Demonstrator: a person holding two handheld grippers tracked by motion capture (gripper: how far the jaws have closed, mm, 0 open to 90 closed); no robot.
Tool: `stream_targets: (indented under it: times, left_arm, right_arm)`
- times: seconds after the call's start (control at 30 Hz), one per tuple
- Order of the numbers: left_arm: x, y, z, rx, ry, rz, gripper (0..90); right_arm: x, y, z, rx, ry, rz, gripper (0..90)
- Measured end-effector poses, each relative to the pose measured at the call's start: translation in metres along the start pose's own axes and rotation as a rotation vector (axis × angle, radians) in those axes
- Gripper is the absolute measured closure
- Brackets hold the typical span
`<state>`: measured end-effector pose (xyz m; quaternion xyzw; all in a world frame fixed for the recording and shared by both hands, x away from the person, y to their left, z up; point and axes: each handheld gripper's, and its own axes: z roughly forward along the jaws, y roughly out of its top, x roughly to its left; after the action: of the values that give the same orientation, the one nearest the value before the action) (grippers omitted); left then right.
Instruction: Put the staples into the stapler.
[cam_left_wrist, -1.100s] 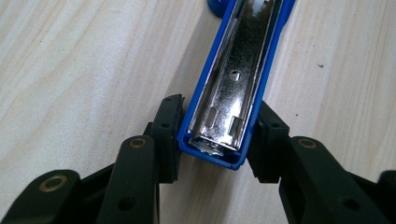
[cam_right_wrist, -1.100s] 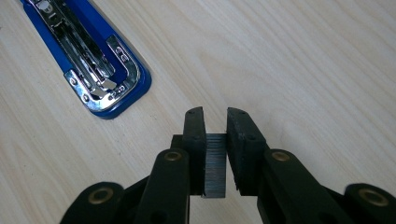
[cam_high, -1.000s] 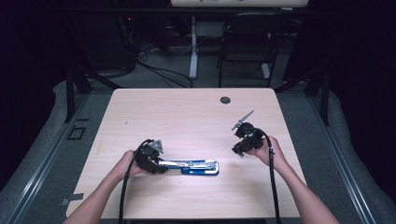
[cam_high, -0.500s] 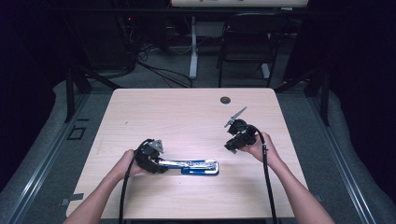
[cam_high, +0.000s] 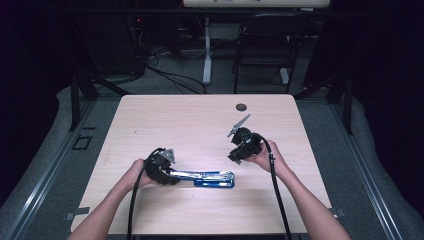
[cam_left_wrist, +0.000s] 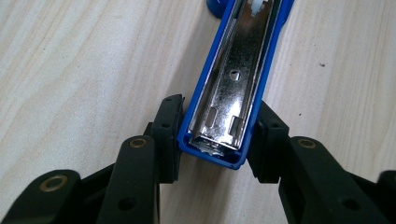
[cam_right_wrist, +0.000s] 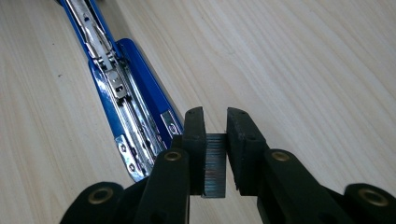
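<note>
Blue-and-chrome stapler (cam_high: 207, 178), swung open flat, lying low in the centre of the high view on the pale wooden table (cam_high: 185, 120), long axis running left to right across the frame. In the right gripper view, open magazine channel (cam_right_wrist: 116, 100) stretching from the upper left down toward the jaws, near end just left of them. Strip of grey metal staples (cam_right_wrist: 215, 163) pinched in the right gripper (cam_right_wrist: 215, 156), pads clenched on its two sides, held above and to the right of the stapler's right end. Left gripper (cam_left_wrist: 215, 142) clamped on the stapler's blue end, one pad on each flank, pinning it. Likely next: strip to travel down-left and turn in line with the channel; right hand the nearer to the open end.
</note>
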<state>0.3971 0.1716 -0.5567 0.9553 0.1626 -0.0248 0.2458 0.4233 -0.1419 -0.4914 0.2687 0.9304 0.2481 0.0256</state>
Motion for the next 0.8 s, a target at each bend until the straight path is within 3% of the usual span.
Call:
stream_targets:
  times: [0.37,0.8]
  left_arm:
    - [0.002,0.001,0.001,0.004,0.001,0.000,61.1]
    - [0.002,0.001,0.001,0.005,0.002,0.000,61.1]
  right_arm:
    - [0.008,0.004,0.002,-0.023,0.044,-0.033,78.4]
    - [0.026,0.008,0.016,-0.012,0.073,-0.124,78.3]
